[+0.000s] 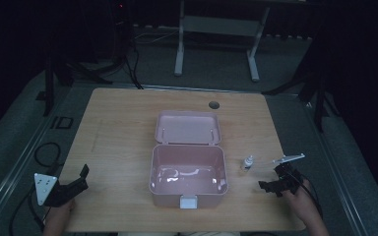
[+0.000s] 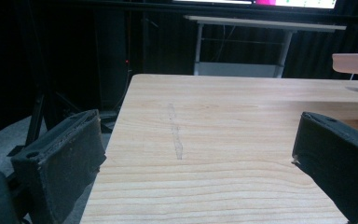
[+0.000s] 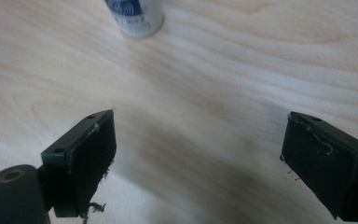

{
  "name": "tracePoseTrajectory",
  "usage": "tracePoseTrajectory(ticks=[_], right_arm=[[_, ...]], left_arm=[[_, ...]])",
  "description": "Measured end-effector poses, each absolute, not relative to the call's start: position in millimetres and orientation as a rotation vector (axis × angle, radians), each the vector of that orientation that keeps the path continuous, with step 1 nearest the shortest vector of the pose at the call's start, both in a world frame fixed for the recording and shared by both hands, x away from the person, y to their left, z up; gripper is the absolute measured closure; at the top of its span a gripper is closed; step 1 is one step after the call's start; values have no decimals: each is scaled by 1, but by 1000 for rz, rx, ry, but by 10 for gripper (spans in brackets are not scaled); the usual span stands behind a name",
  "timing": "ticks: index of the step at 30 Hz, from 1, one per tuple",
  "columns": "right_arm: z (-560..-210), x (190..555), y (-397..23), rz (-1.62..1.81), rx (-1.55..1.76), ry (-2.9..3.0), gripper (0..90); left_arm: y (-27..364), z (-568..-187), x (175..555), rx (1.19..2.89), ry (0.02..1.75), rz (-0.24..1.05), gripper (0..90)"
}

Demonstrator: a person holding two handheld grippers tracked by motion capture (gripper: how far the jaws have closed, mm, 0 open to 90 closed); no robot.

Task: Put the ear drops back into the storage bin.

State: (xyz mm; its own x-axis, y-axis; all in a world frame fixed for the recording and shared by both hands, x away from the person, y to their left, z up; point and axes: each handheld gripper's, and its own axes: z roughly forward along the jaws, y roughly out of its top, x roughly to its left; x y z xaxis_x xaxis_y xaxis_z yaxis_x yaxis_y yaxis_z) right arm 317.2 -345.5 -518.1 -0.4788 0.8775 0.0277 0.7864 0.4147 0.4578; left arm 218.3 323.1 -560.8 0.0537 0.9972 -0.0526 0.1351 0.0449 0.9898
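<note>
Bottle [image 3: 135,16] stands just ahead of right gripper [image 3: 198,154], jaws wide apart, nothing btwn; left gripper [image 2: 196,158] jaws apart too.

The right tongs [image 3: 200,158] point down at the pale wooden bench [image 3: 223,70], their two black jaws rising from the lower left and lower right of the frame, wide apart with bare wood between them. At the top edge, left of centre, stands the base of a small white bottle [image 3: 137,16] with a blue label, well apart from both jaws.
</note>
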Motion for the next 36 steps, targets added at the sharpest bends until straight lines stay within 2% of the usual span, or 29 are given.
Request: tracePoseTrajectory(ticks=[18, 20, 23, 36], right_arm=[[-500, 323, -338, 110, 1403, 2804, 98], [-500, 323, -334, 5, 1393, 2853, 133], [-501, 322, -329, -70, 1363, 2922, 129], [-499, 341, -321, -76, 1370, 2941, 110]], left_arm=[[323, -561, 218, 1296, 1285, 1060, 20], [323, -561, 218, 1298, 1285, 1060, 20], [323, -561, 218, 1297, 1284, 1060, 20], [323, -561, 218, 1297, 1283, 1057, 20]])
